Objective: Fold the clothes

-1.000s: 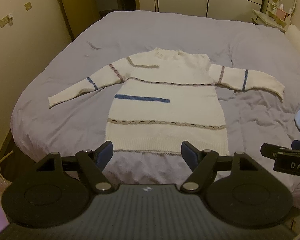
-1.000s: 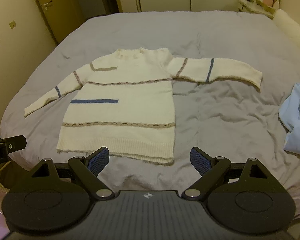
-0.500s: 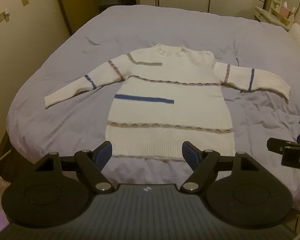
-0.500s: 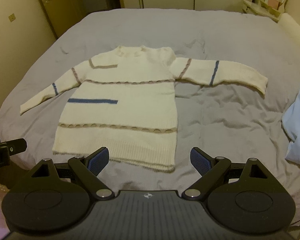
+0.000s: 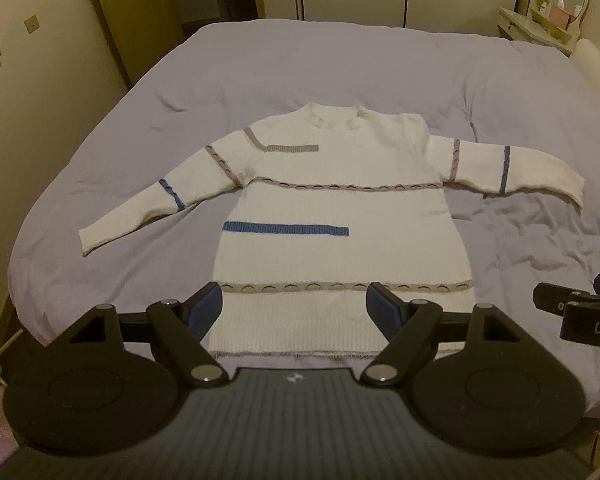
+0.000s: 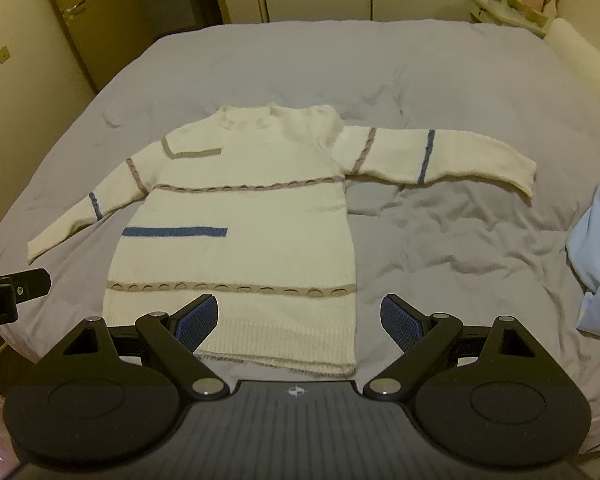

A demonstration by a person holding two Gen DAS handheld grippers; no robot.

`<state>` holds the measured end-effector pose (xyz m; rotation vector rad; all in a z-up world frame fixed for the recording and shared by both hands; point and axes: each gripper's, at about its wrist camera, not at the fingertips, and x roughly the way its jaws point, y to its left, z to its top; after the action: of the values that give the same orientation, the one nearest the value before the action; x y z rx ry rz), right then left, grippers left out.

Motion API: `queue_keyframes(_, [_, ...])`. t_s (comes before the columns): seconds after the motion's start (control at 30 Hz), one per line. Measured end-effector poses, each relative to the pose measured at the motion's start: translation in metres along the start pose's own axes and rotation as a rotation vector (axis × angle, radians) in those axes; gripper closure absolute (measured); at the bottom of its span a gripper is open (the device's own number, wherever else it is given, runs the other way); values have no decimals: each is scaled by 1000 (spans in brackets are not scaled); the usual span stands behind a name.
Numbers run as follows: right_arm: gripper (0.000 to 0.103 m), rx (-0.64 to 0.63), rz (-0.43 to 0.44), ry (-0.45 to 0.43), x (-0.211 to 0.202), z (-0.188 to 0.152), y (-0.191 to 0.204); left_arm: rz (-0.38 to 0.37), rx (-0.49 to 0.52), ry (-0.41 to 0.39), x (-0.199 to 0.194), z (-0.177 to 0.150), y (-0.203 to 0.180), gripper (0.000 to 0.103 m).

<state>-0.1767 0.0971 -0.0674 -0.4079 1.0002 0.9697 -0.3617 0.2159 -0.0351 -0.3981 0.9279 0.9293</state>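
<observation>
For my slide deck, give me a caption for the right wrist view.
Open right gripper above the hem of a cream striped sweater laid flat on a grey bed.

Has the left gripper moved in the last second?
Yes. The left gripper has advanced over the sweater: its fingers now overlap the hem, which earlier lay beyond them.

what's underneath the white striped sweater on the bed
The white knit sweater with blue and tan stripes lies flat, sleeves spread, directly on the grey wrinkled bedspread. The cover shows all around it; whatever is beneath the sweater's body is hidden.
</observation>
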Motion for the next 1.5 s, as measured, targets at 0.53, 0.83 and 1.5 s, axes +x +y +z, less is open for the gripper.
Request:
queue_keyframes(0.53, [12, -41, -1, 22, -19, -37, -15, 11, -39, 20, -27, -47, -14, 25])
queue_keyframes(0.83, [5, -43, 8, 33, -31, -53, -19, 28, -41, 28, -41, -61, -15, 23])
queue_keyframes(1.5, [3, 5, -47, 108, 43, -8, 1, -44, -9, 106, 65, 7, 29, 22])
